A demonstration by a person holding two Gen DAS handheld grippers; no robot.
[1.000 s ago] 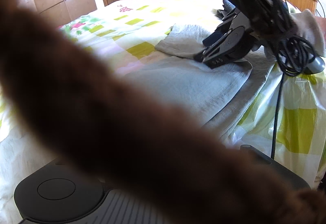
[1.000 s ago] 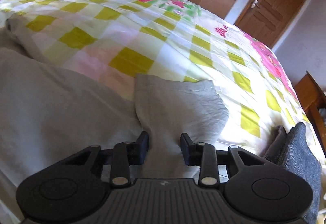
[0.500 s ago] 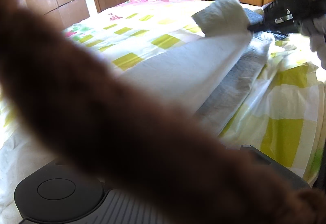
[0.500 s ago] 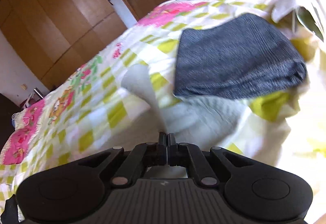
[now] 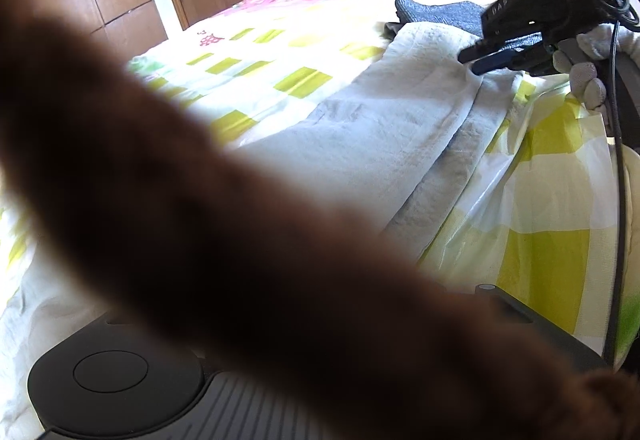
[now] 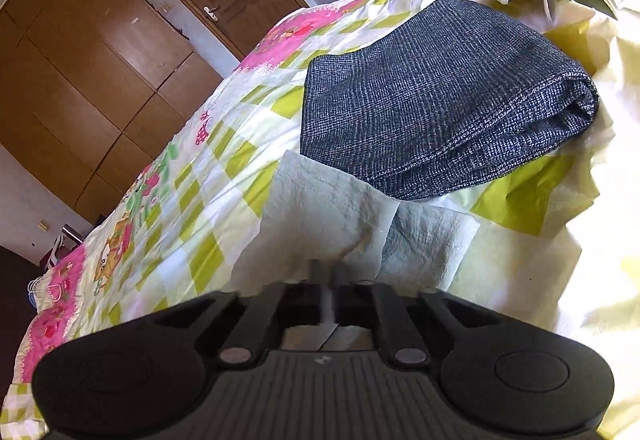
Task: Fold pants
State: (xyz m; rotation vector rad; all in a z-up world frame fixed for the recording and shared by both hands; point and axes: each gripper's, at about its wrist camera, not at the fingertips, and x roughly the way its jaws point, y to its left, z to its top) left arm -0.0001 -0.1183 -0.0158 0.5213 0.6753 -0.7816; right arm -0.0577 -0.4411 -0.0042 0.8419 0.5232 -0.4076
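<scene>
1. vs 0.5 s ago: in the left wrist view the pale grey pants [image 5: 384, 128] are no longer lifted in a raised flap; the folded layer lies flat on the checked bedspread [image 5: 280, 52]. Right gripper [image 5: 476, 62] is down low at the far end of the pants instead of up in the air.
2. Right wrist view: the dark knit garment [image 6: 440, 96] sits at about the same place as 0.5 s ago, pants hem just beside and below it.
3. Right gripper [image 6: 328, 292]: jaws closed together, pinching an edge of the pants [image 6: 320, 216]; cloth is visible between and behind the fingers.
4. Left gripper: fingers hidden by a blurred brown object [image 5: 240, 240] across the lens, so cannot tell its state. Only the body [image 5: 112, 380] shows.
5. Pose: right gripper is angled down toward the bed, held by a gloved hand [image 5: 580, 76], cable [image 5: 616, 200] hanging below it.
</scene>
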